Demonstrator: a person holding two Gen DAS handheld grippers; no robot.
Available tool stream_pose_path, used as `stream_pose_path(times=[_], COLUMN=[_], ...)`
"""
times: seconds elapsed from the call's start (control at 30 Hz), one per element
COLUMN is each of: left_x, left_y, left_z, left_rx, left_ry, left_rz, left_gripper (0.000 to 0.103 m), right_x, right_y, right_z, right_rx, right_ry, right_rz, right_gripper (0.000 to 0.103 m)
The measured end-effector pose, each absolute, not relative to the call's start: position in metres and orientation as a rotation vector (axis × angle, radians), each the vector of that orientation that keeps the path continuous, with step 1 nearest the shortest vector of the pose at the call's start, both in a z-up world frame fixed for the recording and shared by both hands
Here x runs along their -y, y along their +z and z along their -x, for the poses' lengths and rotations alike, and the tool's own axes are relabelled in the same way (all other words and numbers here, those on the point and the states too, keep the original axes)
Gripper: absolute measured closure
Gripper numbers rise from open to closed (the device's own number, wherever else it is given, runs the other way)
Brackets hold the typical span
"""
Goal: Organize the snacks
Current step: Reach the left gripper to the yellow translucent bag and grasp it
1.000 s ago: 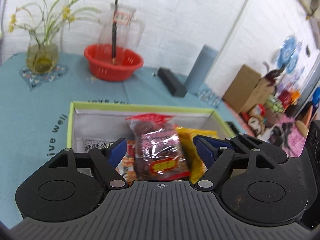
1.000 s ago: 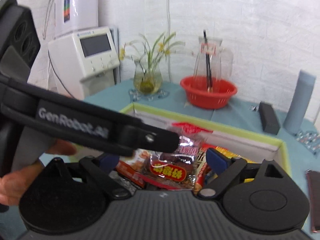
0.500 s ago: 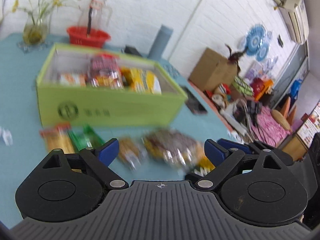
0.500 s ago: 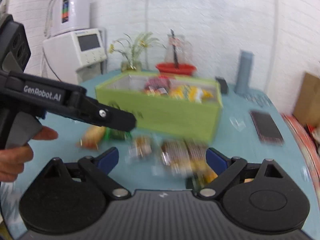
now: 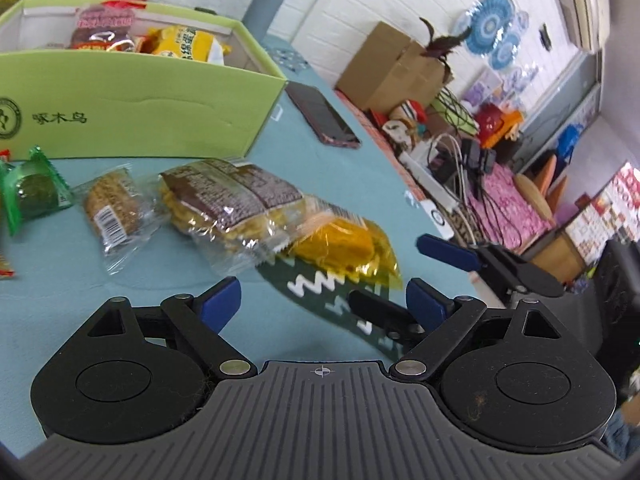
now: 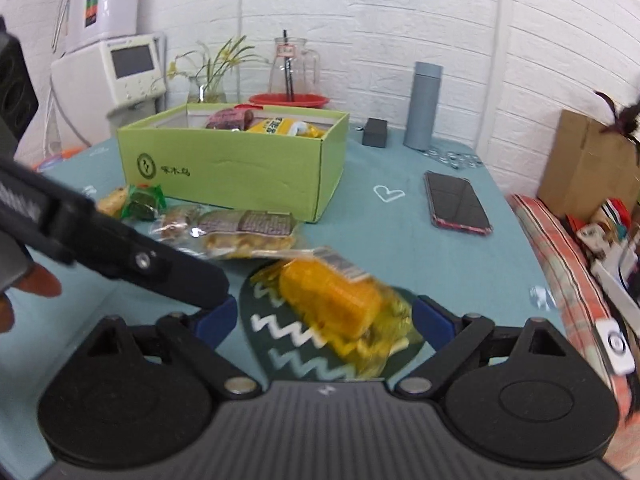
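With both sets of fingers (image 5: 324, 304) (image 6: 324, 322) spread wide and empty, the orange snack (image 6: 334, 308) lying between the right fingers could be crushed or squirted out by a hasty squeeze.

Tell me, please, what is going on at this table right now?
A person is sorting snacks into the green box, which already holds a few packets. Both hand-held grippers are open and empty. The right hand-held gripper is closing in around the orange snack pack on the dark mat, while the left hand-held gripper hovers nearby. Several packets, including the long brown-label pack, wait on the table.
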State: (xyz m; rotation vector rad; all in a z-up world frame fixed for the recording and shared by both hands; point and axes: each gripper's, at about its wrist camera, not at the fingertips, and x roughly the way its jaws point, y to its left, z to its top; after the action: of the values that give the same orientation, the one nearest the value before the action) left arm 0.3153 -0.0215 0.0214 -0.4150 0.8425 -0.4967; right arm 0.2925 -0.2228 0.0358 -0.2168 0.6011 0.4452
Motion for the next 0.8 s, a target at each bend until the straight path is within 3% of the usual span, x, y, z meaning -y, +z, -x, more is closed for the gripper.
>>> stream_pose_path(times=[0.23, 0.47, 0.8], left_x=[0.036, 0.040, -0.004], left_y=[0.002, -0.005, -0.002], left_z=[-0.365, -0.365, -0.287], left_rx=[-0.935, -0.941, -0.941], left_ry=[-0.472, -0.452, -0.442], left_rz=[0.567, 0.509, 0.456], left_gripper=[0.025, 0.059, 0.058], right_x=[0.212, 0.199, 0.151], right_y=[0.009, 0.011, 0.018], right_z=[-0.342, -0.310, -0.221], right_rx=[-0.687, -0.699, -0.700], right_ry=[0.548, 0.604, 0.567], right_rz=[0.246, 0.189, 0.076], right_gripper=[0.010, 0.009, 0.009])
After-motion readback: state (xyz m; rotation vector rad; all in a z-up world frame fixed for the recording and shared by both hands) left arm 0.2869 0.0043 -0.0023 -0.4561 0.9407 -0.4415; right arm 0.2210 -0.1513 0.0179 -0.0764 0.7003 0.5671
